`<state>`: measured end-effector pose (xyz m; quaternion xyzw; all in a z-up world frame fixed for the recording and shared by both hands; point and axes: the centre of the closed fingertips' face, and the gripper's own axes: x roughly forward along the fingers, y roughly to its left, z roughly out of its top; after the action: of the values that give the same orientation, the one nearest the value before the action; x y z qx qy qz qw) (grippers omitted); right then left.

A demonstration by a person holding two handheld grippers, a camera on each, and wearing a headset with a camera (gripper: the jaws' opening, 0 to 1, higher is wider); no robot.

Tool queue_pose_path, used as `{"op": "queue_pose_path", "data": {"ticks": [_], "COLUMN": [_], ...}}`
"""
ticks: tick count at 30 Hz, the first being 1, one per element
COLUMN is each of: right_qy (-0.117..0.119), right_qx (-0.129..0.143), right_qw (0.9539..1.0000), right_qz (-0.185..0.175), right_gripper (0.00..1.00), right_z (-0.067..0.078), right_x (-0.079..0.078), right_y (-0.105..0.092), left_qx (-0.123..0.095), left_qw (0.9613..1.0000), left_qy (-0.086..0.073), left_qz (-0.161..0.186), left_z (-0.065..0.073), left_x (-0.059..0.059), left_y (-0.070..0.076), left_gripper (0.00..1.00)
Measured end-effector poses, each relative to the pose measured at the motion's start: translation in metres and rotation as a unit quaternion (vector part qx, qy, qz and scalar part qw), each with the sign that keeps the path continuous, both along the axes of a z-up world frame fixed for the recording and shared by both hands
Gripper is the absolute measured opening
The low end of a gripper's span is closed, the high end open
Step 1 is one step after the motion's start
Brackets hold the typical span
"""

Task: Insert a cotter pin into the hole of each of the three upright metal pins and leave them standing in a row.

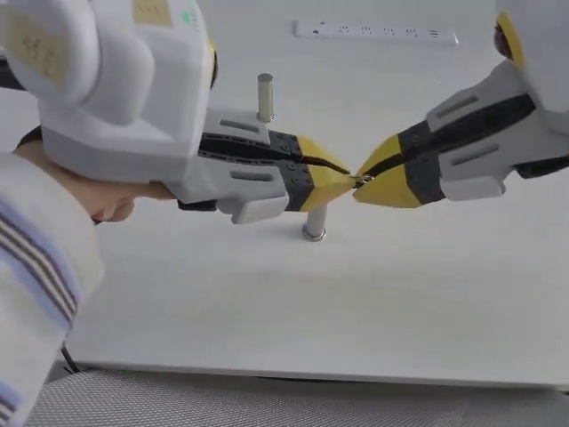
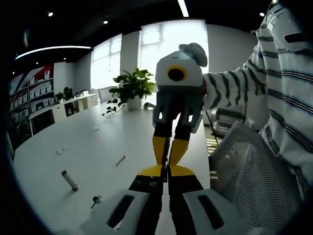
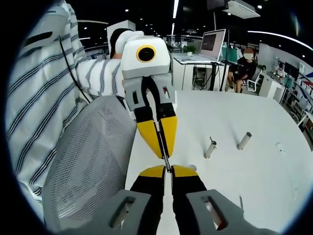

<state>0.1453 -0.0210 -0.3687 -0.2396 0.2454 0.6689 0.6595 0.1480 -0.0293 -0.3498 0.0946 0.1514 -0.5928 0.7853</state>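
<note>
My left gripper (image 1: pixel 347 176) and right gripper (image 1: pixel 361 187) meet tip to tip above the white table, both shut on a small cotter pin (image 1: pixel 364 180). In the right gripper view the thin cotter pin (image 3: pixel 166 161) runs from the left gripper's yellow tips into my right gripper (image 3: pixel 167 170). One upright metal pin (image 1: pixel 313 222) stands just below the tips, and another metal pin (image 1: pixel 265 96) stands farther back. The same two show as a near metal pin (image 3: pixel 210 148) and a far metal pin (image 3: pixel 243 141). My left gripper (image 2: pixel 166 169) faces the right one.
A white power strip (image 1: pixel 373 33) lies at the table's far edge. A loose cotter pin (image 2: pixel 120 160) lies on the table. The table's front edge (image 1: pixel 311 369) is close, with a grey mesh chair (image 3: pixel 88 166) below it. A striped sleeve (image 1: pixel 36 267) is at the left.
</note>
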Motion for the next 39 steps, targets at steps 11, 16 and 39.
{"op": "queue_pose_path", "data": {"ticks": [11,16,39], "right_qy": [0.002,-0.002,-0.004], "right_qx": [-0.017,-0.013,-0.059], "right_qw": [0.9996,0.9997,0.9974], "right_qz": [0.023,0.019,-0.041], "right_gripper": [0.00,0.00,0.00], "right_z": [-0.006,-0.006,-0.031], "right_x": [-0.007,-0.006,0.022], "right_y": [-0.007,-0.009,-0.029], "left_qx": [0.011,0.017,0.046], "left_qw": [0.9997,0.9996,0.9975], "left_qy": [0.014,0.008,0.023], "left_qz": [-0.019,-0.021,0.047], "left_z": [-0.008,-0.010,-0.040], "left_x": [-0.008,-0.008,0.031], "left_y": [-0.005,-0.007,0.011], "left_gripper": [0.00,0.00,0.25]}}
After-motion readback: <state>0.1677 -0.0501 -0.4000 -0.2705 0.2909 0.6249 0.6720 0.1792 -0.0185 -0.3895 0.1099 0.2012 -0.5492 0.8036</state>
